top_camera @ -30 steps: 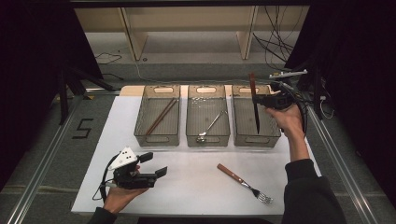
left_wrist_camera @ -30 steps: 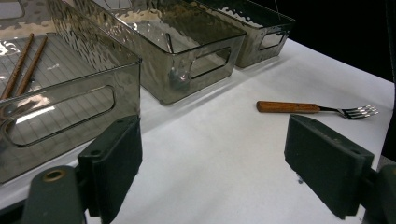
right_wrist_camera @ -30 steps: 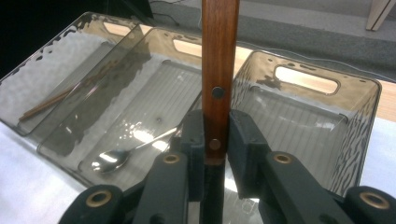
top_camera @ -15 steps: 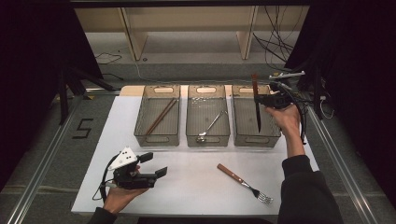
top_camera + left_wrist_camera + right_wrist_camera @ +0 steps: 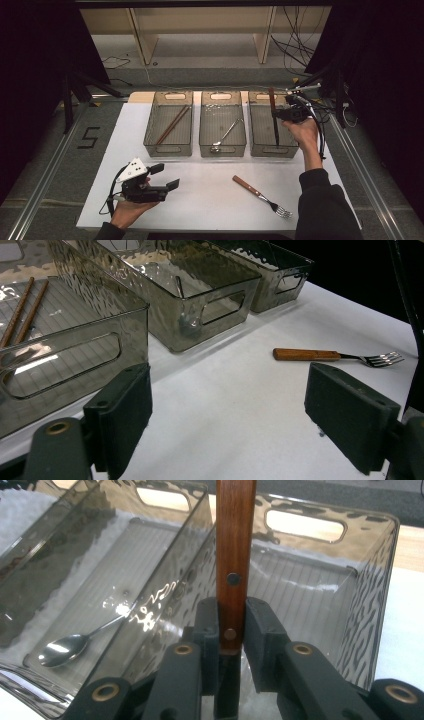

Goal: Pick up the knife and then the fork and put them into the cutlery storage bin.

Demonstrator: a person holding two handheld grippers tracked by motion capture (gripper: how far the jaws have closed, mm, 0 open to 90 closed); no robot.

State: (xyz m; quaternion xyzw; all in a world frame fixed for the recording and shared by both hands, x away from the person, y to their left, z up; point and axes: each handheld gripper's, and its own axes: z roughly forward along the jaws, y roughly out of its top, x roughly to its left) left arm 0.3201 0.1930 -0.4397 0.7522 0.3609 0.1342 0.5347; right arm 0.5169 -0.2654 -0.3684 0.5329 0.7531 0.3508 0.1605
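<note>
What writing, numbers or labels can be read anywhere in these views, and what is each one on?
"5": a single dark numeral marked on the grey floor left of the white table, in the high view.
There is nothing else to read: the three smoky clear plastic bins, the wooden-handled fork and both grippers carry no legible text.

Beside the ripple-patterned smoky grey bins (image 5: 221, 145), the fork (image 5: 260, 195) has a reddish-brown handle on the white table (image 5: 210, 200).
</note>
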